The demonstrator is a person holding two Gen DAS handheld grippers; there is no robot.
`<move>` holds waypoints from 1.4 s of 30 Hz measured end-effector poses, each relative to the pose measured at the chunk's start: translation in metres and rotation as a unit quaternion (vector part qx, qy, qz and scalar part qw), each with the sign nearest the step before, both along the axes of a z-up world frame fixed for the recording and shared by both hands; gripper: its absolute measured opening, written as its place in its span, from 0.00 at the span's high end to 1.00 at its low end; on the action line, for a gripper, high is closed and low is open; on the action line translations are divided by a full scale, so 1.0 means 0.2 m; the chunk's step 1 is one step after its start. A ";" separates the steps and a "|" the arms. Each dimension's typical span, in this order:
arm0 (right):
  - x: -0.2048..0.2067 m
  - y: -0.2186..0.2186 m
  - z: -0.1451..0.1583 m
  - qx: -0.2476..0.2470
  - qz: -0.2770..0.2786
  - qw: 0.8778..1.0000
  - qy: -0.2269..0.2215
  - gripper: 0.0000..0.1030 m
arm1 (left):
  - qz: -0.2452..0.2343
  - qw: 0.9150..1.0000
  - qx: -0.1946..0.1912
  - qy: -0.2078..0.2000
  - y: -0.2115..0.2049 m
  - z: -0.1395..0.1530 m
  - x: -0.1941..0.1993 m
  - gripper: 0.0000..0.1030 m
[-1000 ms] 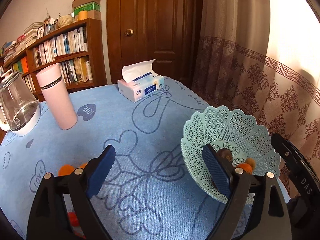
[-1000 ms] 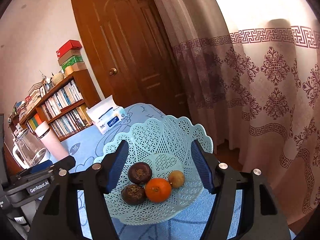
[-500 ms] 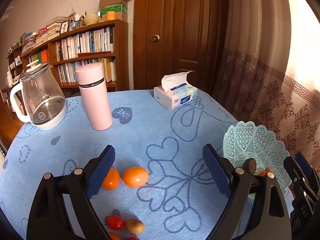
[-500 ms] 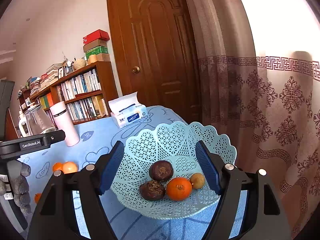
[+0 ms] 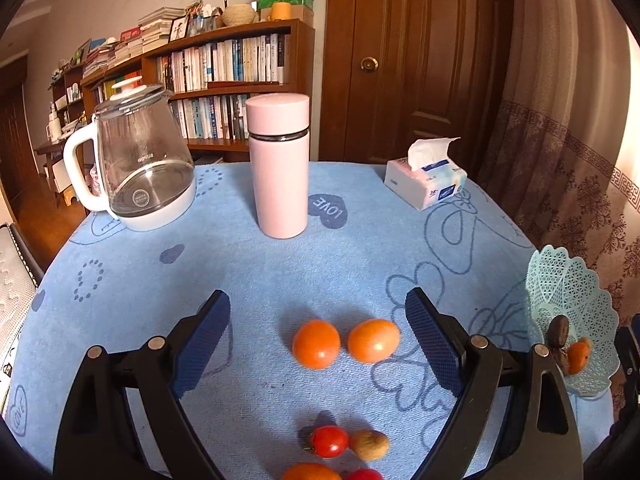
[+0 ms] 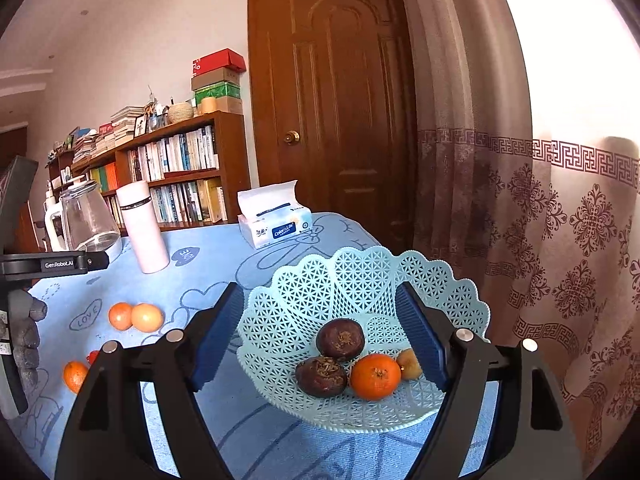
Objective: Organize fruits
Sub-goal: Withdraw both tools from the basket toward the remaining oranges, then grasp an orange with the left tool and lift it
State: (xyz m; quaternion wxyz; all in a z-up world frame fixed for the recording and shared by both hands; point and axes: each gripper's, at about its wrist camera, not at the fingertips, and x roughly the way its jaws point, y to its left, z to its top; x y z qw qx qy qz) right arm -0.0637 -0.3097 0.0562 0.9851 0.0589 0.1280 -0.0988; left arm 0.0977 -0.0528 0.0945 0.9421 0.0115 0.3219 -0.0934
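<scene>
Two oranges (image 5: 316,344) (image 5: 373,340) lie side by side on the blue tablecloth, between and just beyond the fingers of my open left gripper (image 5: 318,340). Closer in lie a red tomato (image 5: 329,441), a brown fruit (image 5: 370,444) and part of another orange (image 5: 310,473). My right gripper (image 6: 320,336) hangs over the mint lattice basket (image 6: 360,280); its jaws are opening with nothing gripped. In the basket lie two dark round fruits (image 6: 340,339) (image 6: 321,376), an orange (image 6: 375,376) and a small brown fruit (image 6: 409,364). The basket (image 5: 572,300) stands at the table's right edge.
At the back of the round table stand a glass kettle (image 5: 140,160), a pink flask (image 5: 280,168) and a tissue pack (image 5: 426,182). Behind are a bookshelf (image 5: 224,64), a wooden door (image 5: 416,60) and a patterned curtain (image 6: 560,220). A gloved hand (image 6: 24,336) holds the left gripper.
My left gripper swung left from the basket to the loose fruit on the cloth. The right gripper's jaws widened over the basket and it rolled level.
</scene>
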 end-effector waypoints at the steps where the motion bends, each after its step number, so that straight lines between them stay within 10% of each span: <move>1: 0.00 0.01 0.00 -0.004 0.002 1.000 0.000 0.23 | 0.003 1.000 0.002 0.007 0.01 -0.02 0.01 0.14; 21: 0.03 0.06 -0.03 -0.015 0.028 0.999 0.019 0.23 | -0.007 0.992 0.007 0.122 0.01 -0.32 0.20 0.46; 28: 0.04 0.08 -0.03 -0.021 0.033 0.999 0.023 0.23 | -0.025 0.992 -0.008 0.125 0.00 -0.34 0.19 0.63; 42: 0.05 0.10 -0.04 -0.036 0.030 0.999 0.028 0.23 | -0.020 0.997 -0.031 0.069 0.09 -0.18 0.10 0.63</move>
